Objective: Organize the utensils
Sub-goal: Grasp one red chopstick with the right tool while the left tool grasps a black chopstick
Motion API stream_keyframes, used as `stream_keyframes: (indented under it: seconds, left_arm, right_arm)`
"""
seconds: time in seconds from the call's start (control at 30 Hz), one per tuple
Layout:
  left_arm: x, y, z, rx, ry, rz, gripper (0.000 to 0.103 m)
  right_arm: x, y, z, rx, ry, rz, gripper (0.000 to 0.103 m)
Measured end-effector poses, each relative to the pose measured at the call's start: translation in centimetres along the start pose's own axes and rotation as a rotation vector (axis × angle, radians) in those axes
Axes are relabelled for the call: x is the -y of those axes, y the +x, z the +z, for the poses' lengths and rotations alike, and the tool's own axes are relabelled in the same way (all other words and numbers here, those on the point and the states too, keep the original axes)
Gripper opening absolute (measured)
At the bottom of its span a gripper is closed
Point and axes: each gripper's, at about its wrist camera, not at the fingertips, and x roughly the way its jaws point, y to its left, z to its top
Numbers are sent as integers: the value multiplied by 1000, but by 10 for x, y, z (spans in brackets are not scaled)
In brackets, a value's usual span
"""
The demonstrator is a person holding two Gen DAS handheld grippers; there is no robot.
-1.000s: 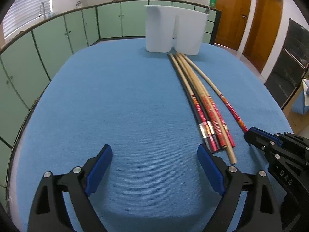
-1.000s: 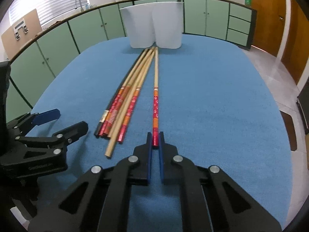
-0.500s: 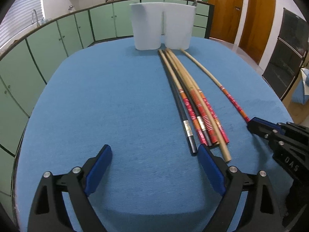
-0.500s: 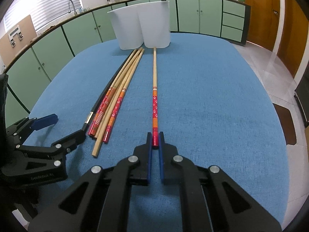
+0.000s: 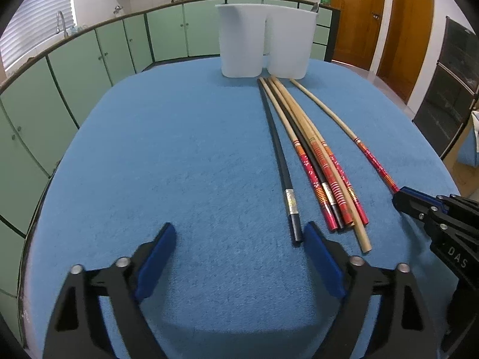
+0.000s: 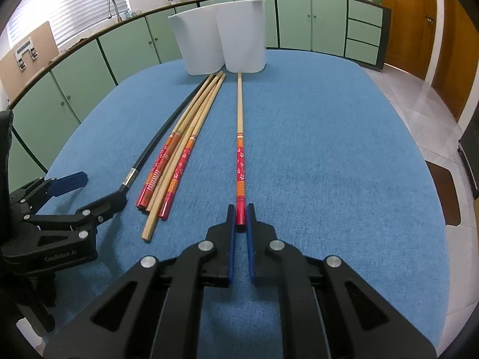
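A bundle of long chopsticks (image 5: pixel 324 176) with red patterned ends is laid lengthwise, a black chopstick (image 5: pixel 281 164) just beside it. A single red-ended chopstick (image 6: pixel 240 149) is set apart, lying flat. Two white holders (image 6: pixel 221 42) are stood upright together at their far tips.

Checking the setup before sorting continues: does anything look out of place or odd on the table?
Mostly tidy. One black chopstick lies apart from the bundle of chopsticks, its end by the open left gripper. The right gripper grips a lone red-ended chopstick.

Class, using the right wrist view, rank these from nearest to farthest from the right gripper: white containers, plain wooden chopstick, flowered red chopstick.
1. Flowered red chopstick: between the right gripper jaws.
2. Plain wooden chopstick: lying to the left.
3. White containers: table's far end.
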Motion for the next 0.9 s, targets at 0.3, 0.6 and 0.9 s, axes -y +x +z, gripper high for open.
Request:
stream_keyframes:
  seconds: [0.3, 0.6, 0.9]
  left_arm:
    - [20, -5, -2, 25, 42, -68, 13]
    - [14, -16, -1, 36, 1, -91, 7]
    - [-5, -83, 29, 209, -12, -82, 6]
  right_arm:
    - [-1, 0, 0, 3, -5, -6, 6]
    - [-3, -17, 3, 62, -32, -32, 5]
    - [-2, -70, 34, 194, -35, 12, 5]
